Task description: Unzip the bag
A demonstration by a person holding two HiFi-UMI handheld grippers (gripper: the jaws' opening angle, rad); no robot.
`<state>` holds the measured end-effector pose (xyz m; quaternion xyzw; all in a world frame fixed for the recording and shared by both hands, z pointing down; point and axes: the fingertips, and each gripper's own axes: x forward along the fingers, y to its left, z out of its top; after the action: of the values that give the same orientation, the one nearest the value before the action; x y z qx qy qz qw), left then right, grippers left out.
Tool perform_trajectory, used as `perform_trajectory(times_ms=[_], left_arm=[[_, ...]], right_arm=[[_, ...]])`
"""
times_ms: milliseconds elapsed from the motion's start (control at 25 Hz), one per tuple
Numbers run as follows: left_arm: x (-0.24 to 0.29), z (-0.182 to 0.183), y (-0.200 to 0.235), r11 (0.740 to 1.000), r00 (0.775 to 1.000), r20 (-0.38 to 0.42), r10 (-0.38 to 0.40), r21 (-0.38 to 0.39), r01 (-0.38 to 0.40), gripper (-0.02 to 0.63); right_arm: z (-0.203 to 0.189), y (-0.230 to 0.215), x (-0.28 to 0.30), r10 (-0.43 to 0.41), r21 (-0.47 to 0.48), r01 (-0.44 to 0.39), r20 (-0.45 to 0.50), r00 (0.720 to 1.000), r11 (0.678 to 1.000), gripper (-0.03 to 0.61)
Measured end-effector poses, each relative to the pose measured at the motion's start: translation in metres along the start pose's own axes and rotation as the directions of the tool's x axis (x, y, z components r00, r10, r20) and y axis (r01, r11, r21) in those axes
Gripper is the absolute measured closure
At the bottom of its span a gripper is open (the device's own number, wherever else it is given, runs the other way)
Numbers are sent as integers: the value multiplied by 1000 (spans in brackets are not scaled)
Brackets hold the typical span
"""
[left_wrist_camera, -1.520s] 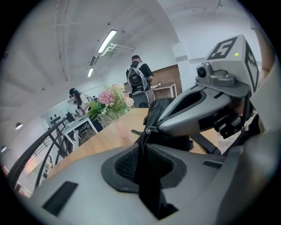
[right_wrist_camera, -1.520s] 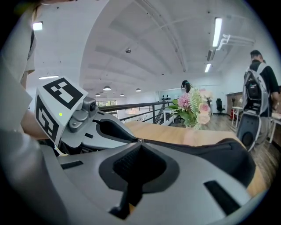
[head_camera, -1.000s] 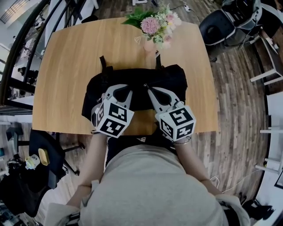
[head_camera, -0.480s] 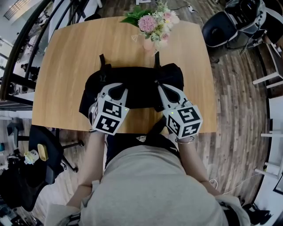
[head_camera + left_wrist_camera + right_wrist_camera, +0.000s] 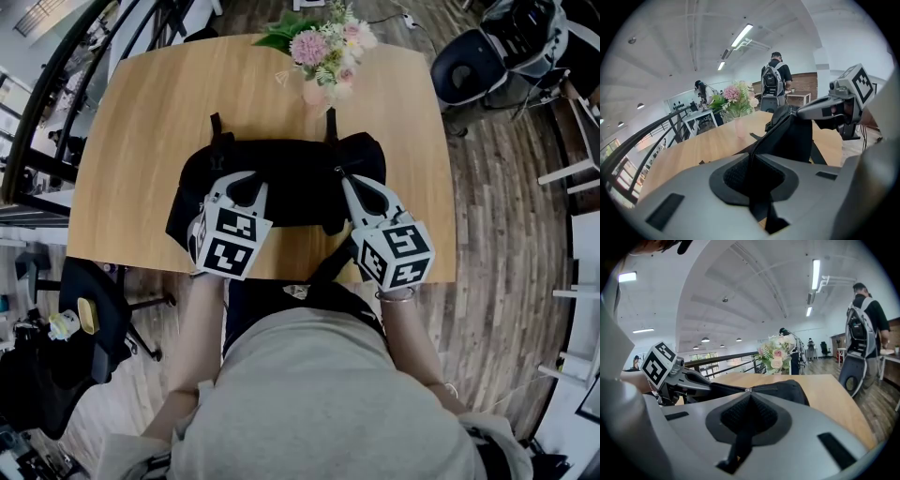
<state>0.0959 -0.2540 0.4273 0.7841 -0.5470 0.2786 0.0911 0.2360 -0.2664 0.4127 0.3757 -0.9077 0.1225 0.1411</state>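
Centre frame, the bag (image 5: 300, 183) lies on the tabletop (image 5: 141, 122); left gripper (image 5: 246, 176) clamps its fabric, right gripper (image 5: 341, 175) pinches its zip pull (image 5: 748, 390).

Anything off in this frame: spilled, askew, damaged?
Nothing stands out. The bag sits on the table, vase of flowers upright behind it; left tool grips the bag's edge, right tool its zipper pull.
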Motion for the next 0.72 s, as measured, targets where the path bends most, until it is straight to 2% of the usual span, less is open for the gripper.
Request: perform_trajectory(times_ms=[360, 560, 720], left_arm=[[-5, 0, -3, 1000, 1000, -7, 5, 12, -5, 565], [-7, -4, -1, 1000, 1000, -7, 15, -8, -15, 566], [-9, -5, -1, 1000, 1000, 3, 27, -15, -27, 566]], right_arm=[[1, -3, -1, 6, -18, -6, -10, 1000, 1000, 568], [2, -19, -5, -29, 47, 28, 11, 1000, 998, 569], [2, -28, -12, -53, 53, 52, 14, 998, 997, 569]])
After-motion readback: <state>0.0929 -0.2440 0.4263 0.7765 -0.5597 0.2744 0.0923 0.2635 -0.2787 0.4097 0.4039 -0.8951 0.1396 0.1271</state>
